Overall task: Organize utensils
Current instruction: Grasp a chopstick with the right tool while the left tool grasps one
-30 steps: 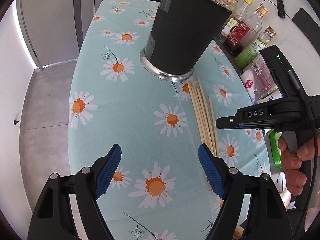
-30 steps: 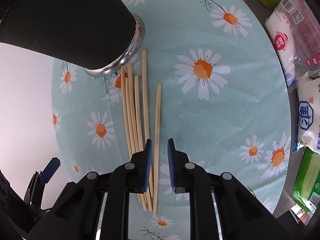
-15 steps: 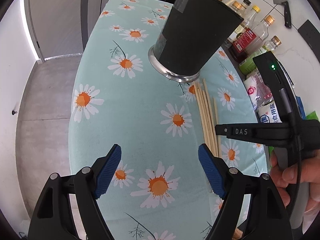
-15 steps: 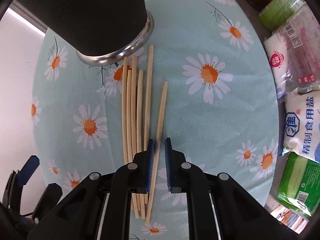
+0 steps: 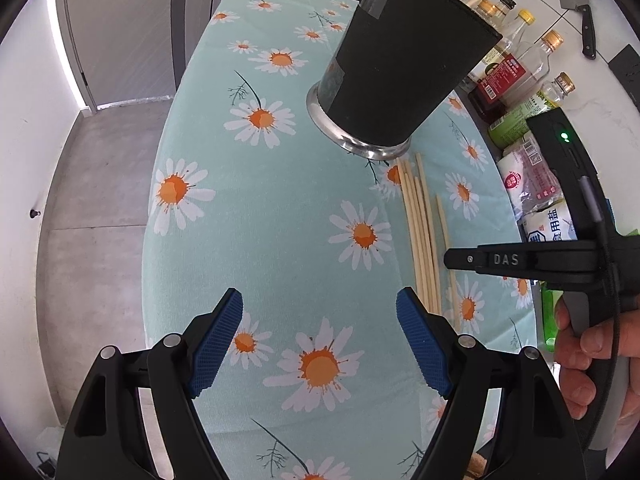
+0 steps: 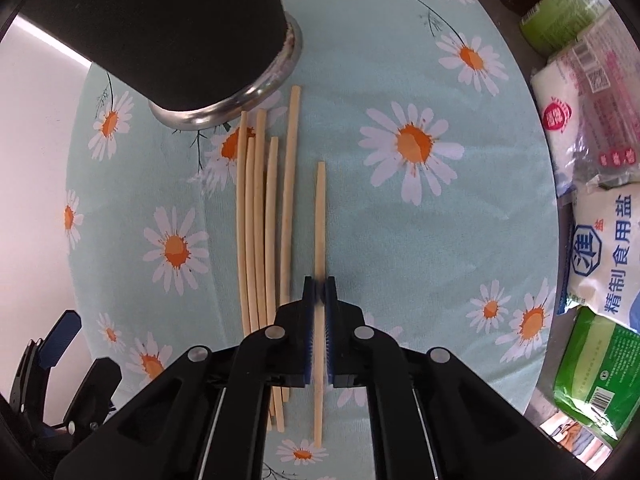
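Several pale wooden chopsticks (image 6: 264,216) lie side by side on the daisy tablecloth, just in front of a black utensil holder with a steel base (image 6: 188,32). My right gripper (image 6: 319,284) is shut on one chopstick (image 6: 319,216) that lies apart at the right of the bundle. My left gripper (image 5: 320,312) is open and empty above the cloth, left of the chopsticks (image 5: 420,236). The holder (image 5: 400,68) stands ahead of it, with stick ends showing at its top. The right gripper (image 5: 520,260) shows at the right of the left wrist view.
Bottles (image 5: 516,68) and food packets (image 6: 600,232) line the counter to the right of the table (image 5: 240,240). A knife (image 5: 576,0) hangs on the wall. The table edge drops to grey floor (image 5: 100,200) on the left.
My right gripper has narrowed from a small gap to shut on the single chopstick and lined up over it. My left gripper has drawn back a little from the holder.
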